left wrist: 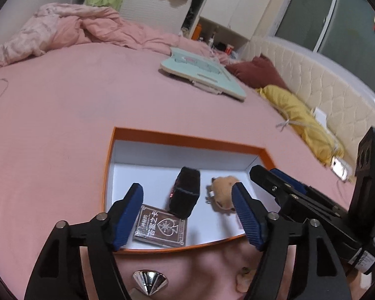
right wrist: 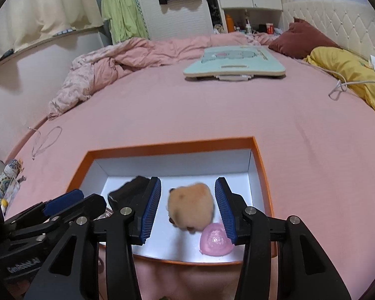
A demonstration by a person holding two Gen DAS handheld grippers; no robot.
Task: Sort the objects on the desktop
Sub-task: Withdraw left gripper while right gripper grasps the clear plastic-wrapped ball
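The card pack (left wrist: 160, 227) in the orange box (left wrist: 187, 138) bears "答案之卡" beside a spade sign. Its smaller characters, at nine o'clock of them, are unreadable.

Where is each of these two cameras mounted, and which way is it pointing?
Left wrist view: sits on the left gripper, looks forward and down into the orange box on the pink bed; its open blue-padded fingers show, and the right gripper reaches in from the right.
Right wrist view: sits on the right gripper, facing the same box; its open fingers flank the plush toy, and the left gripper shows at the left.
Shared: box, toy, black case, bed.
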